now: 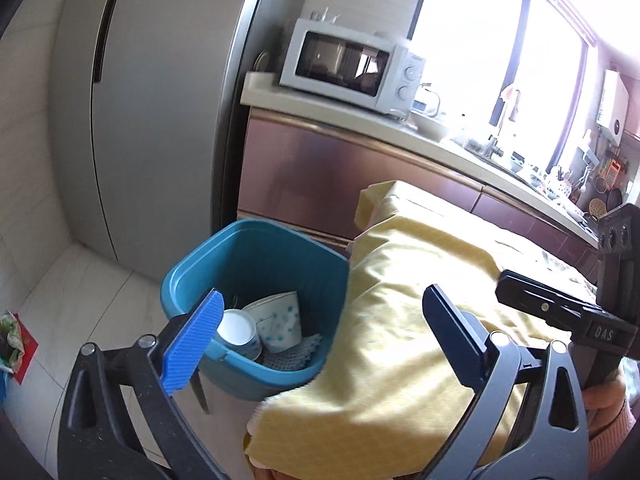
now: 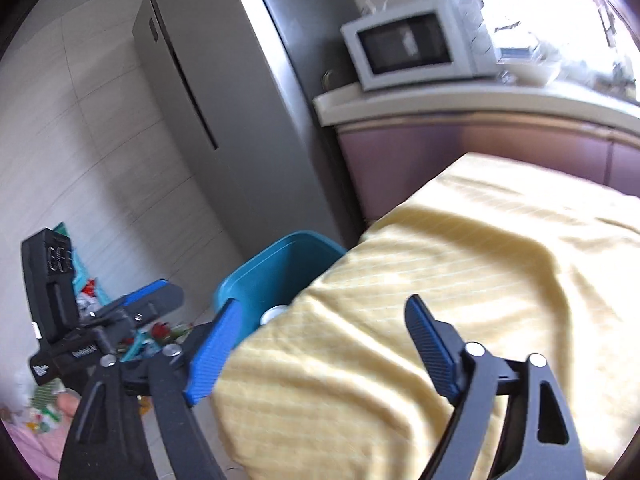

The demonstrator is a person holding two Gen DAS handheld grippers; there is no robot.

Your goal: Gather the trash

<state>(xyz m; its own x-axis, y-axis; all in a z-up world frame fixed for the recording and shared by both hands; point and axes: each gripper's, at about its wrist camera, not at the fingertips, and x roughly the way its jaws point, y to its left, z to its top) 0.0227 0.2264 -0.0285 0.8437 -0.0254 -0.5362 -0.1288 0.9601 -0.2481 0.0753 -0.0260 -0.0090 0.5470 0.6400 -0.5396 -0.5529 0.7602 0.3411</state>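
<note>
Left wrist: both hand-held grippers (image 1: 320, 336) (image 2: 324, 344) wide open, empty; paper cups (image 1: 276, 320) in blue bin (image 1: 256, 248).

We are seeing the yellow cloth (image 2: 460, 280) hiding most of the blue bin (image 2: 276, 276) in the right wrist view, motion blurring the microwave (image 2: 412, 48) and the far counter clutter, and the picture's edge cutting off the bin's near corner.

Cups (image 1: 276, 322) in bin (image 1: 256, 248) beside table (image 1: 400, 320)
</note>
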